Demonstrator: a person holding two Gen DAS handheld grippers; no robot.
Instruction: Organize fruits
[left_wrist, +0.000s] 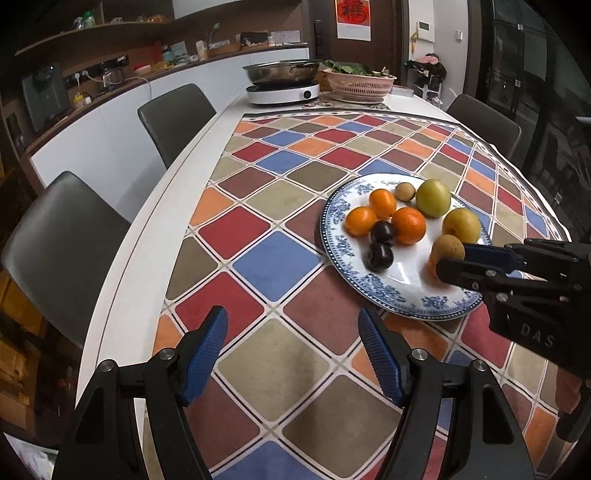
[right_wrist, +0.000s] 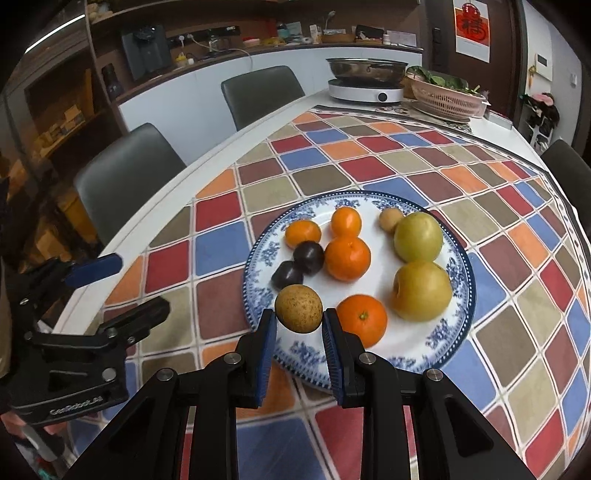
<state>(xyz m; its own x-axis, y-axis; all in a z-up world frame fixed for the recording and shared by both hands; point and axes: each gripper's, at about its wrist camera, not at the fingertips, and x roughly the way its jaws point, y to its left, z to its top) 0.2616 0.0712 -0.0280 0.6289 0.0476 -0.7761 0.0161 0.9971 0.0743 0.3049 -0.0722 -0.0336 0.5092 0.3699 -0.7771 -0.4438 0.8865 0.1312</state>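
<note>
A blue-patterned plate (right_wrist: 461, 273) (left_wrist: 334, 218) on the checked tablecloth holds several oranges (right_wrist: 347, 257), two dark plums (right_wrist: 308, 256), two yellow-green pears (right_wrist: 421, 291) and a small brown fruit (right_wrist: 390, 219). My right gripper (right_wrist: 300, 325) is shut on a speckled brown round fruit (right_wrist: 298, 308) (left_wrist: 447, 251), held above the plate's near rim. In the left wrist view the right gripper (left_wrist: 452, 258) reaches in from the right. My left gripper (left_wrist: 293, 325) is open and empty over the cloth, left of the plate; it also shows in the right wrist view (right_wrist: 122, 284).
An induction cooker with a steel pan (left_wrist: 282, 90) and a pink basket of greens (left_wrist: 360, 85) stand at the table's far end. Grey chairs (left_wrist: 173, 118) line the left side; another (left_wrist: 484, 118) is at the far right. The table's white edge (left_wrist: 147, 240) runs along the left.
</note>
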